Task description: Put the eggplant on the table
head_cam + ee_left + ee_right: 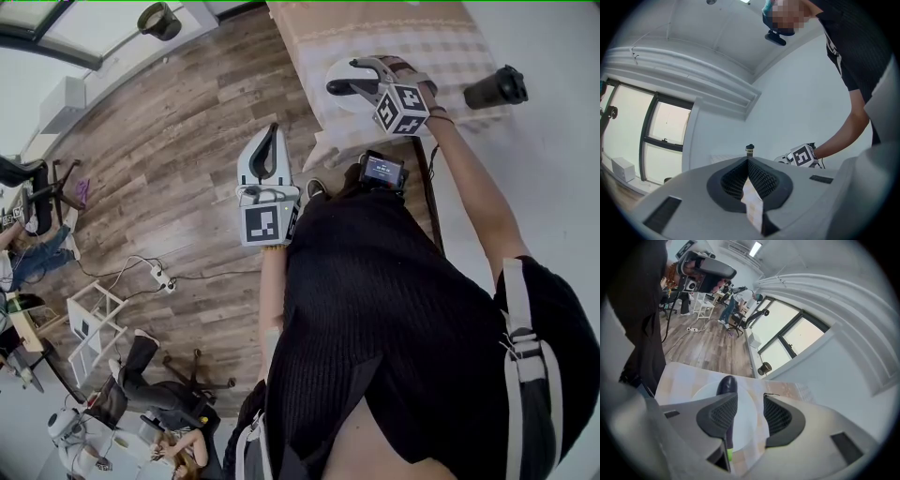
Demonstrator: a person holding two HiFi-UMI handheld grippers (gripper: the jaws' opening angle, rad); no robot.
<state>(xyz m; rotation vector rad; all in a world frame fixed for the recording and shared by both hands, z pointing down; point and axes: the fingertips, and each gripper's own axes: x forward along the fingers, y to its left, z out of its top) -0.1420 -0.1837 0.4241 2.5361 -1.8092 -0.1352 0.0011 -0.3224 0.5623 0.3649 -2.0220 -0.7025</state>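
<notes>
**Eggplant lies just off the open jaws, on the plate**

The right hand-held gripper (750,401) hangs over the table (679,380) with its jaws well apart and nothing between them but the white plate (747,427) below. The eggplant (725,384) lies on that plate. Its long axis runs almost along the line the gripper looks down, with the dark rounded end farthest away and the green stem end nearest. It does not sit in the gap. In the right gripper view it lies to the left of the opening, and that side's jaw covers much of its length. I cannot tell from here whether the jaw touches it.

From the head view the eggplant itself cannot be seen; the gripper and its marker cube cover that spot. A dark bottle (495,88) stands further along the table, well apart.

The left hand-held gripper (748,161) is held out over the wood floor, off the table's edge, with its jaws pressed together on nothing.

So the right arm is plainly the nearer one. To my eye the next move needs a small sideways shift towards the eggplant, so the jaws straddle its narrow width before closing. After that it can go from the plate to the cloth.
</notes>
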